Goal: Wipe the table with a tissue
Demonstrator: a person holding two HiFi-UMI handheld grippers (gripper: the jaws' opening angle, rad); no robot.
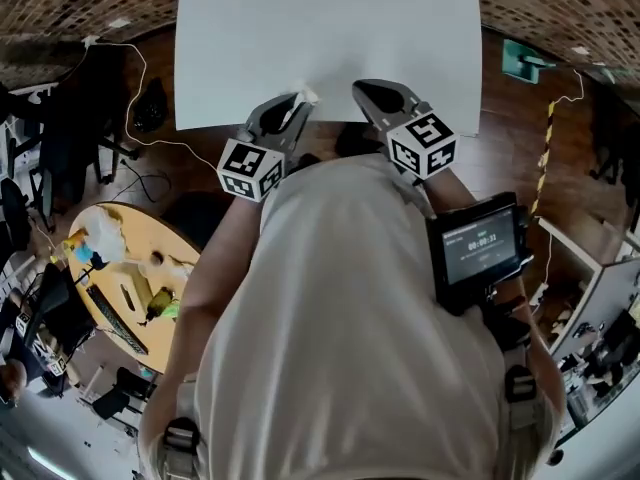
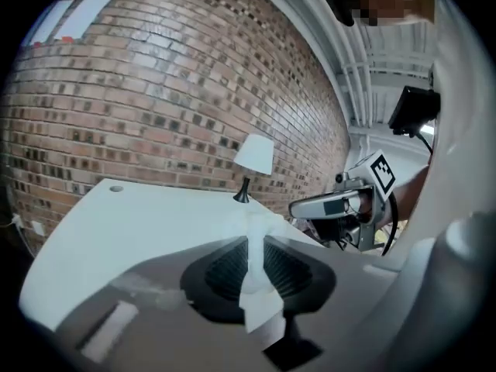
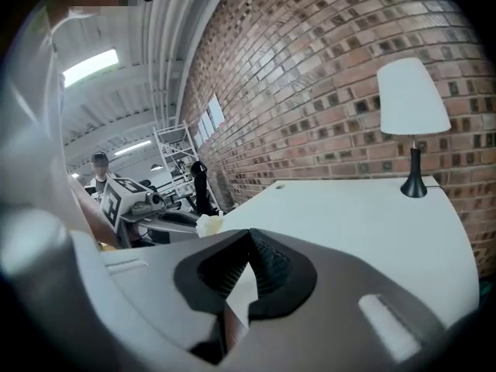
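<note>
Seen from the head camera, a person in a pale shirt holds both grippers out in front of the chest, side by side and apart. Both angle forward and slightly down towards the near edge of a bare white table. The left gripper leans inward to the right and the right gripper leans inward to the left, so their tips draw towards each other. Each carries a marker cube turned up to the camera.

A small white tissue pokes out at the left gripper's tip, just at the table's edge. Whether it touches the surface cannot be told.

The left gripper view shows what the head view does not. The left gripper's two ribbed pads are clamped on a crumpled strip of tissue, which runs upright between them and sticks out at both ends. Past it lie the table, a white-shaded lamp at its far edge, a brick wall and the right gripper off to the right.

In the right gripper view, the right gripper's pads meet at their tips with nothing held between them. This view alone shows the left gripper from the side, with the tissue bunched at its tip. A person stands far behind it. The lamp stands at the right, on the table.

Only the head view takes in a round wooden table at lower left, and a small screen by the person's right arm.
</note>
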